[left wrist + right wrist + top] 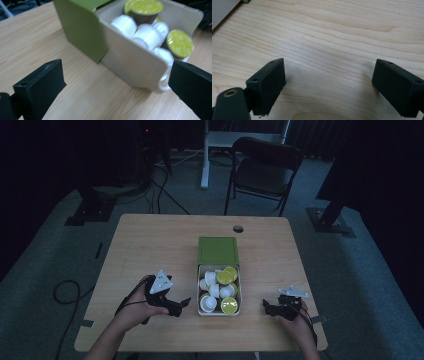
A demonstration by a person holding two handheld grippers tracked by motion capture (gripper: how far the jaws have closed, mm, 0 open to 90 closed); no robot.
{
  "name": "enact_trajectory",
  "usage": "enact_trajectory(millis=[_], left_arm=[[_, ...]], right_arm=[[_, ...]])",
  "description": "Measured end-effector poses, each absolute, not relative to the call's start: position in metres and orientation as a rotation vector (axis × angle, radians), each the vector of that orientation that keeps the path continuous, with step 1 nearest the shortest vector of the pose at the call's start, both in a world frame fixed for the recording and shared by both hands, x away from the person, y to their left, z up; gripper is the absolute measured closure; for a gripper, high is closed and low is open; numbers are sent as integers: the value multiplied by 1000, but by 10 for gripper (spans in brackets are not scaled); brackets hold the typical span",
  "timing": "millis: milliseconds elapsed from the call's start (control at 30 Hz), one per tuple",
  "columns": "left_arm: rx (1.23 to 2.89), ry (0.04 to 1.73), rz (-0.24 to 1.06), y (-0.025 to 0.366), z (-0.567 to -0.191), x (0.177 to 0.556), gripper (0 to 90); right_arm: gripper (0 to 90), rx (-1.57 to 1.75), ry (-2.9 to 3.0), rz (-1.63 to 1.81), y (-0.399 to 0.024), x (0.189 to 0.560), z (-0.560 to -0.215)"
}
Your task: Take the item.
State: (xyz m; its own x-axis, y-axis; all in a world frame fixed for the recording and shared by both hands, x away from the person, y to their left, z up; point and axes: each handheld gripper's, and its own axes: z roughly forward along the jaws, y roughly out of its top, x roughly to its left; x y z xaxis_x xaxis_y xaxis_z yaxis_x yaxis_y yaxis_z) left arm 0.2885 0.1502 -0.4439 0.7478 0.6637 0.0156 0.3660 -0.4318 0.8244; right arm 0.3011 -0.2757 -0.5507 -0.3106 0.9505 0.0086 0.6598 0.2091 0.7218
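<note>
I am holding my left gripper (184,304) low over the table (150,245), its jaws spread wide and gripping nothing, pointing toward the near left side of the box (200,285). The box is sitting in the middle of the table, a pale tray pulled partway out of its green sleeve (218,251), and white and green-topped pods (220,292) are lying heaped inside it. In the left gripper view, the tray's corner is sitting between my jaws without touching them. My right gripper (266,307) is resting near the table's front right, well apart from the box, jaws likewise wide apart over bare wood.
</note>
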Motion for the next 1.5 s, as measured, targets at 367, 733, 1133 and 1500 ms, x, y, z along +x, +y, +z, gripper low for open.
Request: enact_trajectory(millis=[367,733,1133,1500], left_arm=[[2066,681,423,122,-428,291,20],[2077,646,394,93,-418,303,20],[2175,630,363,57,-421,314,20],[2177,671,306,36,-424,328,20]], right_arm=[[111,1492,2049,882,-276,301,-551],[111,1492,2049,882,-276,301,-551],[111,1492,2049,882,-276,301,-551],[111,1491,2048,882,-276,301,-551]])
